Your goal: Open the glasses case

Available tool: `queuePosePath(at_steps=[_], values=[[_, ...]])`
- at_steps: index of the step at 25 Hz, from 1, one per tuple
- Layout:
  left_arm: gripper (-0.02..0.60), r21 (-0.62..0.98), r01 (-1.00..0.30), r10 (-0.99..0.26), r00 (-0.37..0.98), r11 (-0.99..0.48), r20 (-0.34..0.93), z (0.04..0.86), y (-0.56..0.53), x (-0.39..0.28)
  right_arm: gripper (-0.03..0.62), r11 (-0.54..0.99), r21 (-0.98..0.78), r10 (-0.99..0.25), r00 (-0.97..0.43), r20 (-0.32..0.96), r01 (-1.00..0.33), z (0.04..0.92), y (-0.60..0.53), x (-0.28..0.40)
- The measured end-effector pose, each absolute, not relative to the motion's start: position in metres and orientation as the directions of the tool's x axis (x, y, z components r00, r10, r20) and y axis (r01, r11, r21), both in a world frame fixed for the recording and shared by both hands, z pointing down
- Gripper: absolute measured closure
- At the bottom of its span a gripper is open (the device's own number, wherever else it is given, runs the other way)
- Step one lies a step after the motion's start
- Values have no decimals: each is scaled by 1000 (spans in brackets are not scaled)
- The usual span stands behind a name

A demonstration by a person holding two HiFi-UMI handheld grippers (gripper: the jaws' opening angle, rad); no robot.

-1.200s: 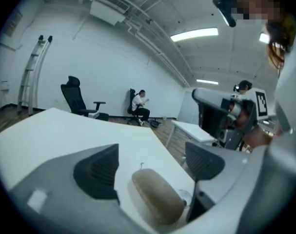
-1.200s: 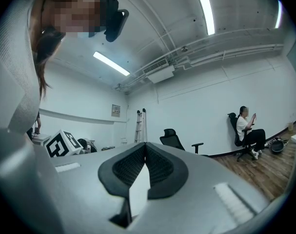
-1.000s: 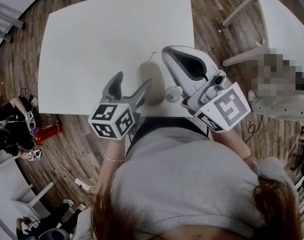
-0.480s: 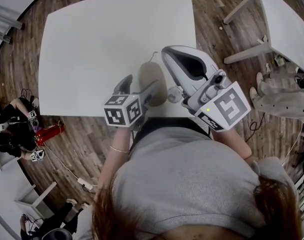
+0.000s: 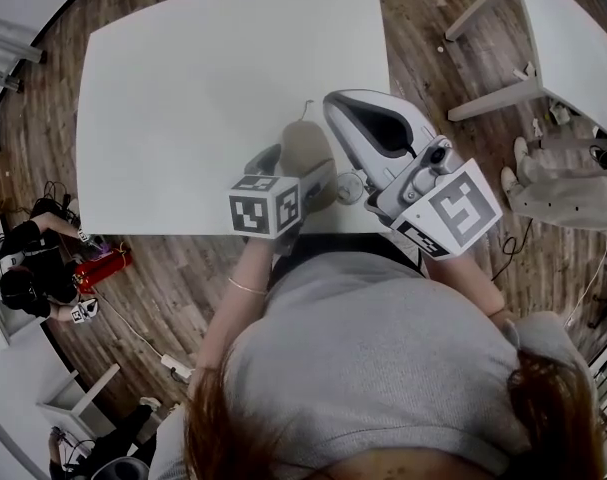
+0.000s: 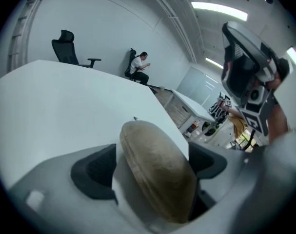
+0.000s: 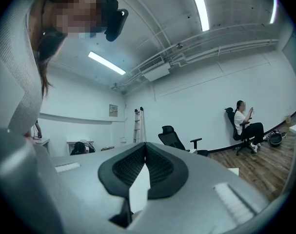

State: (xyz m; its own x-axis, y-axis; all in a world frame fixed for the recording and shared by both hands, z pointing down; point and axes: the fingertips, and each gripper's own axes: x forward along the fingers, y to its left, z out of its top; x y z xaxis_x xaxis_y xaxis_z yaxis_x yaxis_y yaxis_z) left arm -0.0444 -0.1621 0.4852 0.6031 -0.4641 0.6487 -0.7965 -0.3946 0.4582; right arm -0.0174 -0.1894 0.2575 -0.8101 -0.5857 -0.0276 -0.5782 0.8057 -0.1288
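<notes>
My left gripper (image 6: 152,167) nearest, jaws spread either side of the one tan oval fabric glasses case (image 5: 305,146), closed, by the white table's (image 5: 183,88) near edge, my right gripper (image 7: 145,152) alongside, jaws pressed together, empty.

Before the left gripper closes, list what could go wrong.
The tan oval glasses case lies close to the white table's near edge, so a nudge could push it off. Its rounded sides sit between the left gripper's open jaws and may slip out when squeezed. The right gripper is shut and away from the case, so nothing steadies it.
</notes>
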Motion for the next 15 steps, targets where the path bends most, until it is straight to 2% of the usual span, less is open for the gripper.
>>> queuePosePath(at_steps=[11, 15], values=[[91, 519, -768, -354, 636, -375, 685, 502, -166, -1, 591, 801, -123, -593, -805, -32, -586, 259, -190, -10], [82, 479, -789, -349, 604, -385, 716, 507, -170, 10, 591, 804, -120, -591, -806, -42, -583, 256, -191, -7]])
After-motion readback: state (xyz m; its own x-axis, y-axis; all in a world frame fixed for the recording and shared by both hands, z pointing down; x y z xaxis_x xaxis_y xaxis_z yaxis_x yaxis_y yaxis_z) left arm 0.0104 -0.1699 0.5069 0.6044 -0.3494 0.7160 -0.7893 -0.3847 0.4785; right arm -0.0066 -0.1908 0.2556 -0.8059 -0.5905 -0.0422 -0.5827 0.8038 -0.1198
